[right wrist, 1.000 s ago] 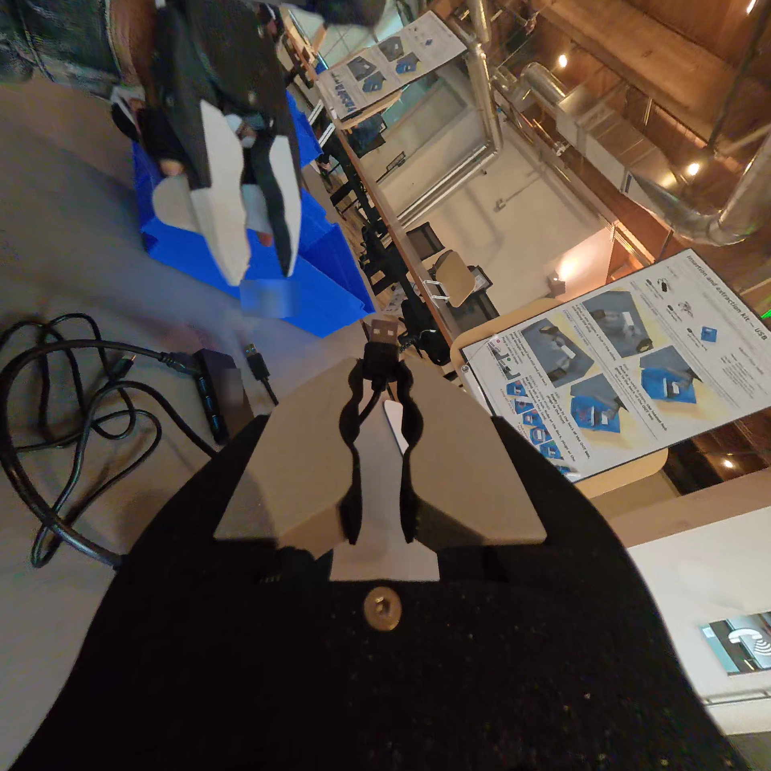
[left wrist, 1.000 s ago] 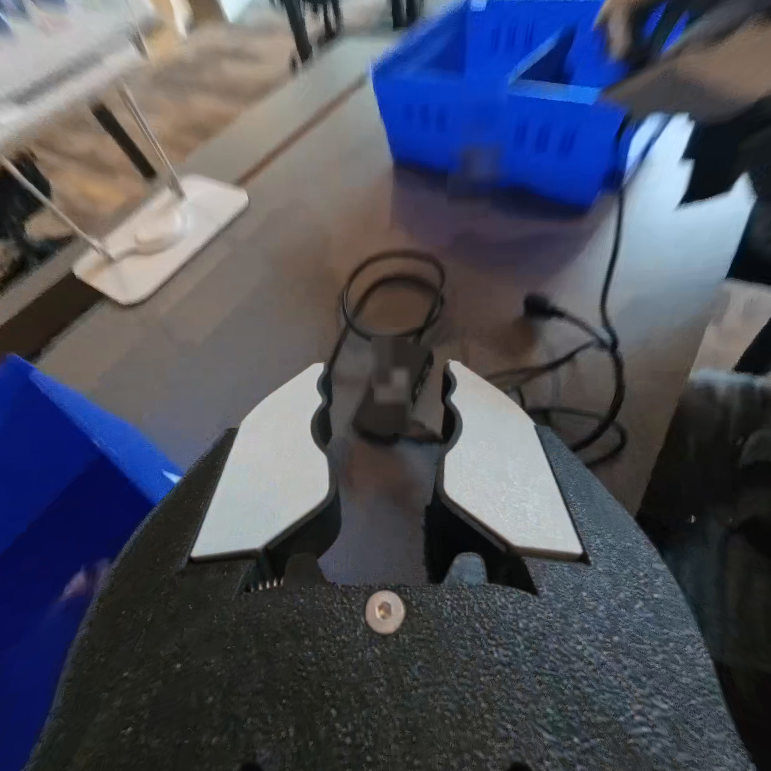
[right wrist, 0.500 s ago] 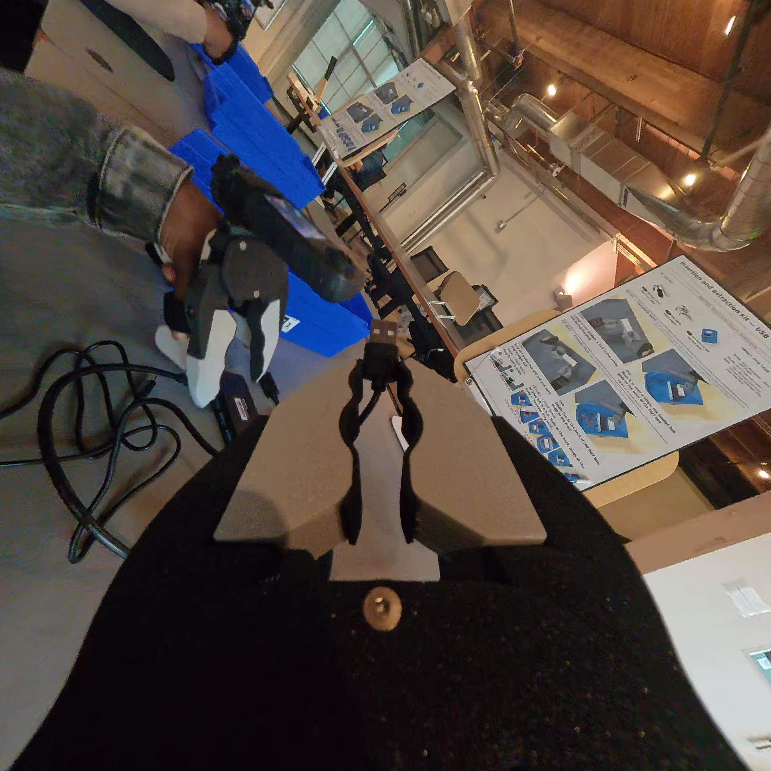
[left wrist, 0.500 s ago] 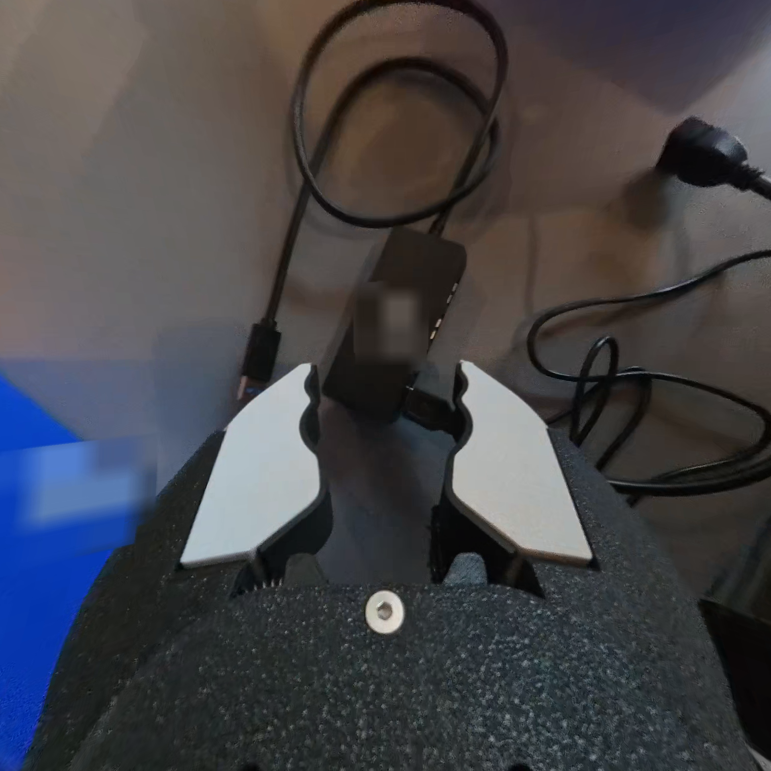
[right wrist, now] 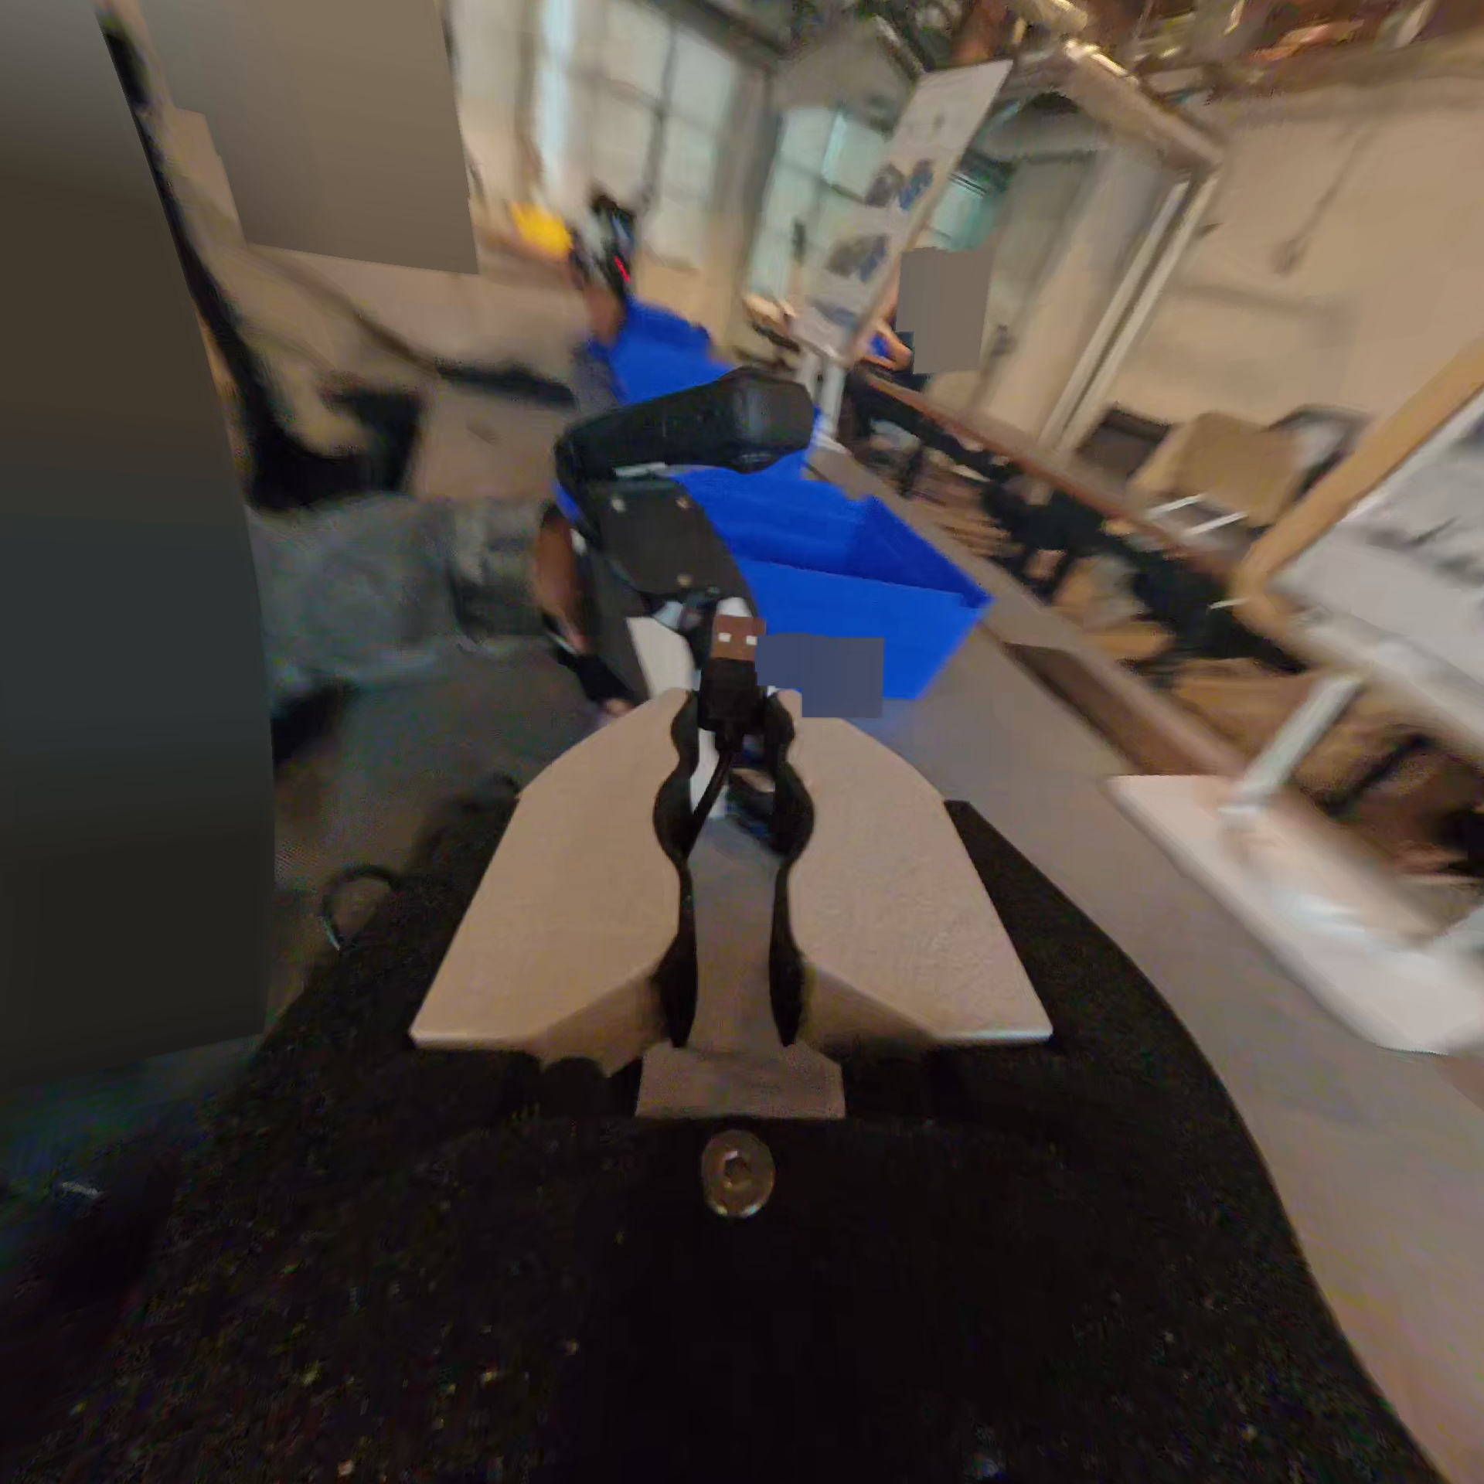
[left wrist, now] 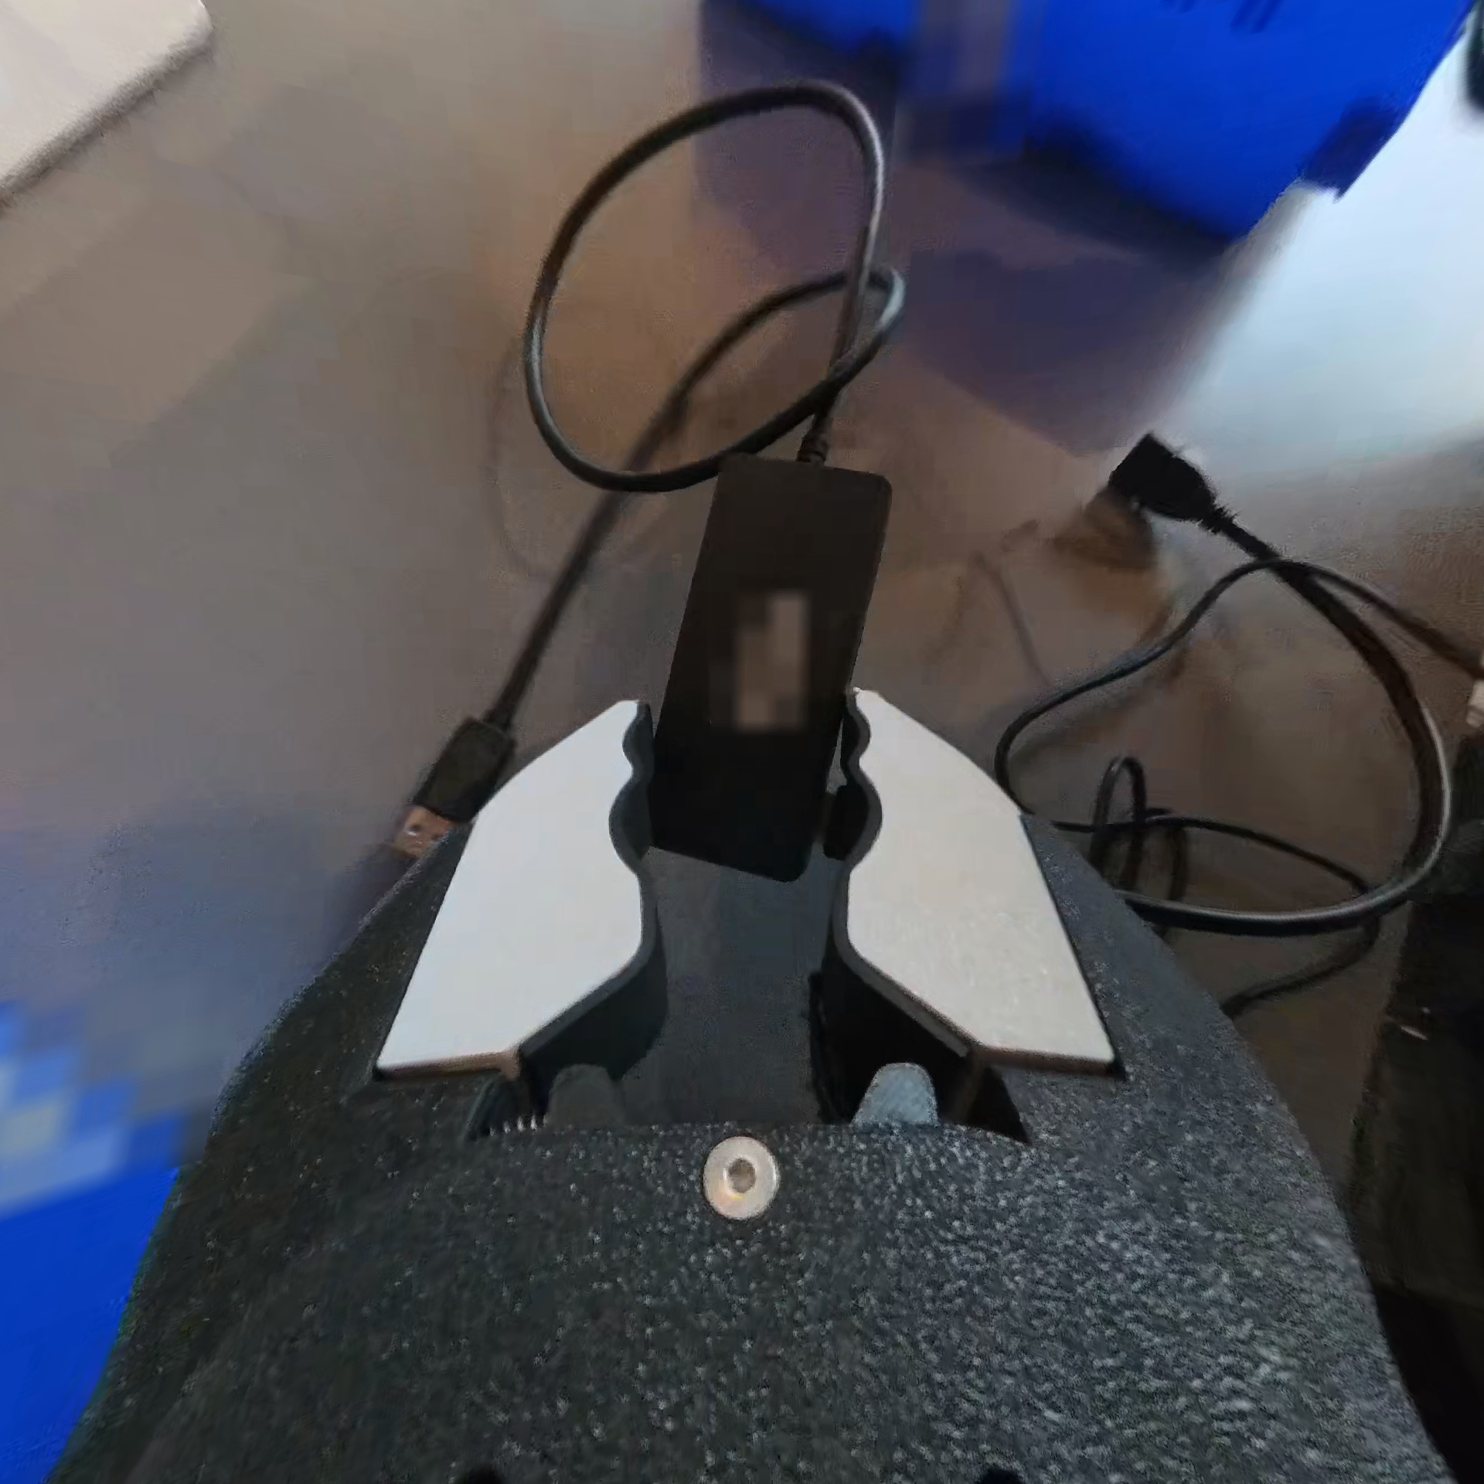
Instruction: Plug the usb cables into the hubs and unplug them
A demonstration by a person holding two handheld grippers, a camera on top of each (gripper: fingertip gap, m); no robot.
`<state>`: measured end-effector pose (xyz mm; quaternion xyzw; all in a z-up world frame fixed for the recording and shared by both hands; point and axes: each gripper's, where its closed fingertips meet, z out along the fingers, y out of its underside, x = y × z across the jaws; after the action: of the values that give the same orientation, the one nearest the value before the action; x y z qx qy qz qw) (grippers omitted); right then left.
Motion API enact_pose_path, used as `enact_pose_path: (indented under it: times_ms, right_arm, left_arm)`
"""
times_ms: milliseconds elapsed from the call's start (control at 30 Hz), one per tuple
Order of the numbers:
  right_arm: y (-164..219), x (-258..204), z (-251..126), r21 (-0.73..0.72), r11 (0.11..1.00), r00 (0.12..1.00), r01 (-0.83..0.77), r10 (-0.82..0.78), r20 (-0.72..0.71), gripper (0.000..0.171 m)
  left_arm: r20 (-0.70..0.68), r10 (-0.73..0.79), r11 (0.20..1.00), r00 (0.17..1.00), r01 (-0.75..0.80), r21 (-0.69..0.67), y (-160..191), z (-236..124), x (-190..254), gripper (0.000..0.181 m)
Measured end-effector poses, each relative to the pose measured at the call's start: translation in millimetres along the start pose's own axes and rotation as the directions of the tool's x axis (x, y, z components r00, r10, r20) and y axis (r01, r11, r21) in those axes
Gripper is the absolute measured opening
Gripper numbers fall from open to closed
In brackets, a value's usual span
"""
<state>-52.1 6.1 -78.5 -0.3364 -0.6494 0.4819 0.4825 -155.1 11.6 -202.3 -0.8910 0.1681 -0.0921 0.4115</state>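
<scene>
In the left wrist view, my left gripper (left wrist: 743, 723) is shut on the near end of a black USB hub (left wrist: 771, 610). The hub points away from me over the table. Its own black cable (left wrist: 707, 281) loops behind it and ends in a plug (left wrist: 462, 787) lying left of the fingers. My right gripper (right wrist: 732, 715) is shut on a black USB plug (right wrist: 735, 666), metal end forward, with the cable trailing back between the fingers. Ahead of it in the right wrist view is the left gripper (right wrist: 666, 514), held by a hand. That view is blurred.
Loose black cables (left wrist: 1204, 803) and another plug (left wrist: 1156, 482) lie on the table right of the hub. A blue bin (left wrist: 1124, 104) stands beyond it, also in the right wrist view (right wrist: 843, 594); another blue bin (left wrist: 48, 1204) is near left. A white stand base (right wrist: 1285, 907) sits right. The left gripper's tips are roughly 15 centimetres from the right gripper's.
My left gripper moved forward over the hub and closed on its near end. My right gripper swung round to face the left gripper, still holding the plug.
</scene>
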Motion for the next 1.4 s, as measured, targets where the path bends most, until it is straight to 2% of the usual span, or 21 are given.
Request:
enact_pose_path:
  times_ms: [100,200,300,400,500,600,700,833,1000,1100,1233,1400]
  right_arm:
    - [-0.9,-3.8,5.3,0.113,0.916,0.915,-0.385,0.363,0.179,0.015]
    - [-2.5,-5.0,10.4,0.151,0.765,0.764,-0.626,0.565,0.311,0.015]
    - [-5.2,0.7,15.3,0.195,0.616,0.639,-0.763,0.674,0.372,0.014]
    - [-7.0,4.5,16.7,0.218,0.537,0.577,-0.815,0.714,0.396,0.014]
    - [-7.0,2.6,17.7,0.208,0.546,0.581,-0.811,0.715,0.390,0.015]
    - [3.0,4.4,18.6,0.169,0.620,0.638,-0.766,0.704,0.312,0.014]
    - [13.8,11.0,13.9,0.115,0.678,0.685,-0.726,0.696,0.214,0.014]
    - [25.3,14.4,16.8,0.073,0.671,0.673,-0.738,0.725,0.148,0.014]
    - [39.1,16.1,20.0,0.049,0.654,0.654,-0.755,0.748,0.111,0.014]
    - [40.9,17.2,15.3,0.032,0.677,0.676,-0.735,0.729,0.111,0.014]
    - [28.0,11.4,10.9,0.040,0.619,0.611,-0.784,0.761,0.218,0.014]
    - [34.4,10.7,6.8,-0.013,0.664,0.652,-0.748,0.737,0.179,0.014]
  left_arm:
    - [0.088,0.074,0.993,0.993,-0.082,0.087,-22.6,-18.0,-1.5,0.045]
    - [0.214,0.170,0.972,0.962,-0.199,0.123,-44.3,-31.3,0.2,0.045]
    - [0.260,0.235,0.948,0.937,-0.280,0.152,-62.4,-37.8,14.4,0.045]
    - [0.277,0.294,0.929,0.915,-0.341,0.143,-72.3,-34.4,30.0,0.045]
    - [0.263,0.334,0.923,0.905,-0.371,0.104,-69.5,-25.6,38.0,0.045]
    - [0.269,0.305,0.932,0.914,-0.344,0.111,-68.2,-25.6,32.8,0.045]
    - [0.319,0.289,0.933,0.902,-0.341,0.118,-66.5,-40.8,17.4,0.045]
    - [0.386,0.259,0.925,0.885,-0.343,0.164,-70.5,-66.6,1.5,0.044]
    - [0.405,0.262,0.919,0.876,-0.355,0.173,-72.4,-76.3,0.1,0.044]
    - [0.390,0.273,0.925,0.879,-0.351,0.144,-66.3,-72.2,-1.1,0.044]
    - [0.369,0.282,0.928,0.886,-0.350,0.130,-63.1,-62.5,0.6,0.044]
    - [0.284,0.259,0.955,0.923,-0.289,0.068,-46.6,-40.0,4.4,0.044]
